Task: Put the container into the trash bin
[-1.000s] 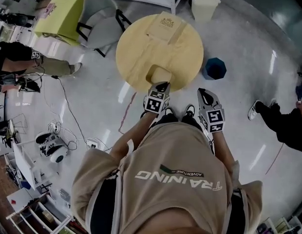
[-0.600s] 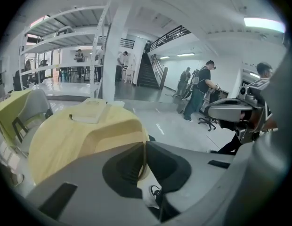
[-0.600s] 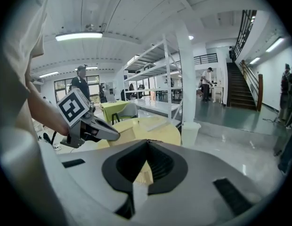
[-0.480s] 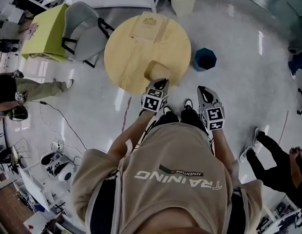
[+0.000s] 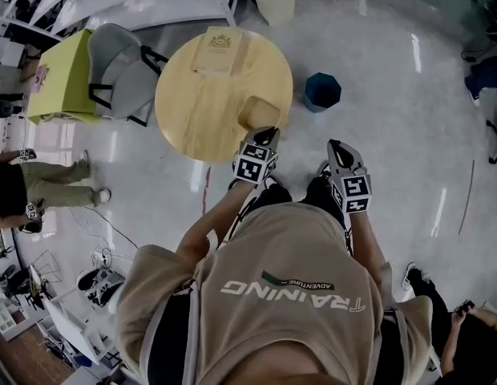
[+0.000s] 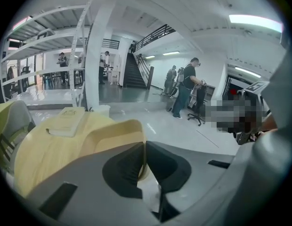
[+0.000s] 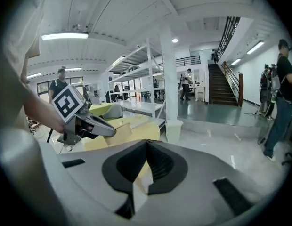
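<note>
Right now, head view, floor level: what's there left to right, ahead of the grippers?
yellow box → grey chair → round table → blue bin

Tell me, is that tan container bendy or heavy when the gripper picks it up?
Probably light: the left gripper pinches the container by just one thin wall. That thin wall might flex or dent if squeezed hard. Its flat sides mean it likely won't roll.
</note>
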`<move>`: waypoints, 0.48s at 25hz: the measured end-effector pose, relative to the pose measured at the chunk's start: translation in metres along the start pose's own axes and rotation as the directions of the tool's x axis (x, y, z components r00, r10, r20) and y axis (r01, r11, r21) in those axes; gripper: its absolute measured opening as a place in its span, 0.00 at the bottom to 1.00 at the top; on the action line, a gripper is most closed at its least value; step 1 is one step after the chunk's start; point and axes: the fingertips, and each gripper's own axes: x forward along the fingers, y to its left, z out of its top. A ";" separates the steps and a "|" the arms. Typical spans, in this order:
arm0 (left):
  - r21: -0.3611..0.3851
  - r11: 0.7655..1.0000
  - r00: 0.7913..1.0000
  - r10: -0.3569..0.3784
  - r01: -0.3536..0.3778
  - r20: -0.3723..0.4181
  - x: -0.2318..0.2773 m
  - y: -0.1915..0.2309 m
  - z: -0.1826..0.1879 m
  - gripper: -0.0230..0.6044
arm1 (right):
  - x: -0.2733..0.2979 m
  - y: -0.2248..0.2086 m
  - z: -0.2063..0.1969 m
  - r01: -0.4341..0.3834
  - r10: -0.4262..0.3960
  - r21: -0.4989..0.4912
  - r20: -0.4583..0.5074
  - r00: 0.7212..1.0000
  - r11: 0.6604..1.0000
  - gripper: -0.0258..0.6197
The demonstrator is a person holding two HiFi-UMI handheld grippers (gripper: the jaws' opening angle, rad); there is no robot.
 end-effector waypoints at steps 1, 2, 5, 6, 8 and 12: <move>0.007 1.000 1.000 -0.002 0.002 -0.001 0.005 -0.006 0.004 0.07 | -0.003 -0.008 -0.001 0.003 -0.003 0.005 0.002 1.000 1.000 0.04; 0.013 1.000 1.000 -0.001 0.001 -0.003 0.011 -0.012 0.008 0.07 | -0.006 -0.017 -0.002 0.004 -0.004 0.011 0.005 1.000 1.000 0.04; 0.016 1.000 1.000 0.010 -0.010 -0.006 0.026 -0.029 0.023 0.07 | -0.016 -0.044 -0.004 0.000 0.000 0.018 0.007 1.000 1.000 0.04; 0.015 1.000 1.000 0.014 -0.014 -0.003 0.031 -0.036 0.030 0.07 | -0.019 -0.055 -0.003 -0.002 0.002 0.015 0.005 1.000 1.000 0.04; 0.011 1.000 1.000 0.024 -0.024 0.002 0.042 -0.046 0.044 0.07 | -0.024 -0.078 -0.001 -0.007 0.007 0.009 0.001 1.000 1.000 0.04; -0.001 0.999 0.999 0.043 -0.043 0.004 0.069 -0.064 0.068 0.07 | -0.022 -0.123 0.001 -0.023 0.023 0.007 -0.001 1.000 1.000 0.04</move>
